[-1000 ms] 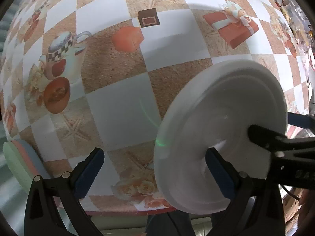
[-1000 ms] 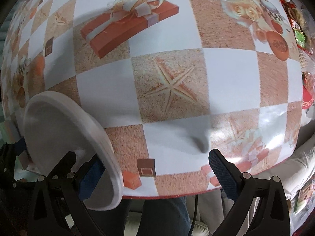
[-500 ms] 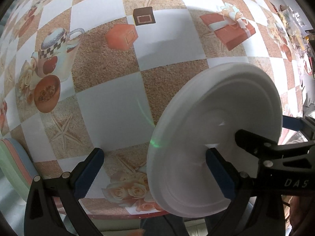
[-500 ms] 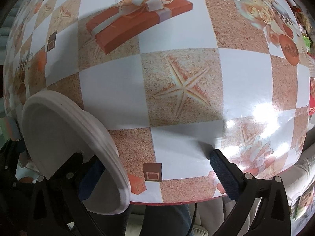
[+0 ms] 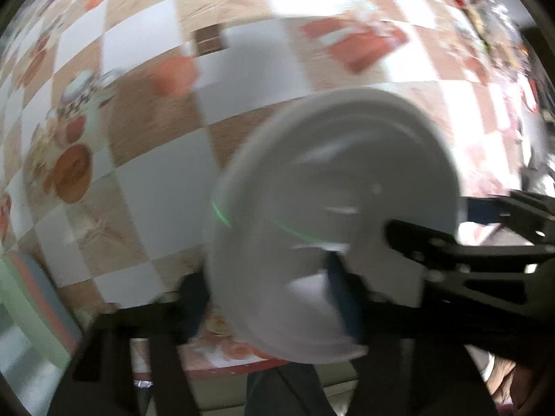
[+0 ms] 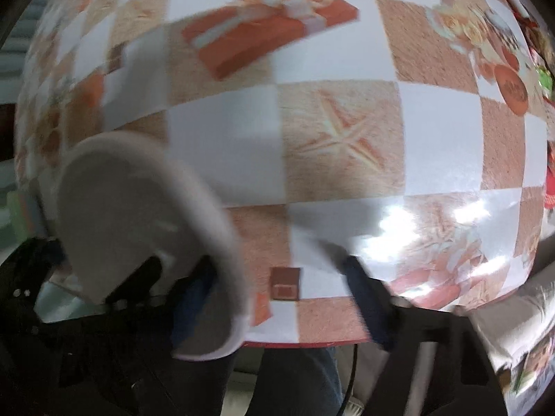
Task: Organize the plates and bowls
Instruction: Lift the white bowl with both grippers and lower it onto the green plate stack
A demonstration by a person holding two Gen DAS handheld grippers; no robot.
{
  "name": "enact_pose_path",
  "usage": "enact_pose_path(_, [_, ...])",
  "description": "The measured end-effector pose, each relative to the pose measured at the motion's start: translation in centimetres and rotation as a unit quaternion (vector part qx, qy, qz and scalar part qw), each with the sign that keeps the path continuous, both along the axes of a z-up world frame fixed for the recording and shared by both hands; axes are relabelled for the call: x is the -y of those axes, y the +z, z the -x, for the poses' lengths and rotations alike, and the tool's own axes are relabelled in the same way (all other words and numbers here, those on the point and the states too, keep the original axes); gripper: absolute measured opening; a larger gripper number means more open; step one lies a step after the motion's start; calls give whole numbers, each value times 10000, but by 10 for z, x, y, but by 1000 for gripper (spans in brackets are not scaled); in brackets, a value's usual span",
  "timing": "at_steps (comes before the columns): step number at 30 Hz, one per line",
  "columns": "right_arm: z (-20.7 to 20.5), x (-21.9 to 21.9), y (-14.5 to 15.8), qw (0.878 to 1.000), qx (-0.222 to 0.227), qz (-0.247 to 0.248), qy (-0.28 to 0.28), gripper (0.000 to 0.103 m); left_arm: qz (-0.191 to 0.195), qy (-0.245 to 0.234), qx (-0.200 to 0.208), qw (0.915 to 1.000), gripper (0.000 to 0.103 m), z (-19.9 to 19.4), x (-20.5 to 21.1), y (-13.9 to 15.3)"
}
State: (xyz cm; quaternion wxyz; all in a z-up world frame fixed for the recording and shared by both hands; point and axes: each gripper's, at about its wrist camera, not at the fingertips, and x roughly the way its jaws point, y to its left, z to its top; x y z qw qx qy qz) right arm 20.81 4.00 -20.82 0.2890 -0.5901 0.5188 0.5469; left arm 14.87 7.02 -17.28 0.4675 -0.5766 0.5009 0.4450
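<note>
Round white plastic plate tilted on edge above checkered-cloth desk, near its front edge; left claw closing, plate rim between its fingers; right claw closing likewise; contact unclear through blur.

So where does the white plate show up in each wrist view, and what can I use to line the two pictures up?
Left wrist: the white plate fills the centre-right, tilted on edge, blurred.
Right wrist: the white plate stands at the lower left, seen edge-on from its other side.
Shared landmark: the red gift box printed on the tablecloth, upper right in the left view, top centre in the right.
</note>
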Motion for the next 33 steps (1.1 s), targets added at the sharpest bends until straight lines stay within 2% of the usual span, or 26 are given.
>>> enact_pose_path(1, [3,2,2,9997,-214,97,-15,28,10,4,37,10000,49,-2,0,0])
enact_pose_path(2, [4,3,3,9997,-209,93,-52,27,33,45,48,10000,48,-1,0,0])
enact_pose_path(6, [4,7,6,9995,-218,149,-144,26,32,238,152,9996,37,8,1,0])
enact_pose_path(13, [5,25,12,9997,-115,198,-75,26,26,276,147,9995,37,6,6,2])
enact_pose_path(20, [23,41,10,9997,-59,232,79,26,21,487,132,9987,37,29,27,-4])
enact_pose_path(33, [101,55,19,9974,-145,209,675,26,23,1159,73,9932,40,77,57,-10])
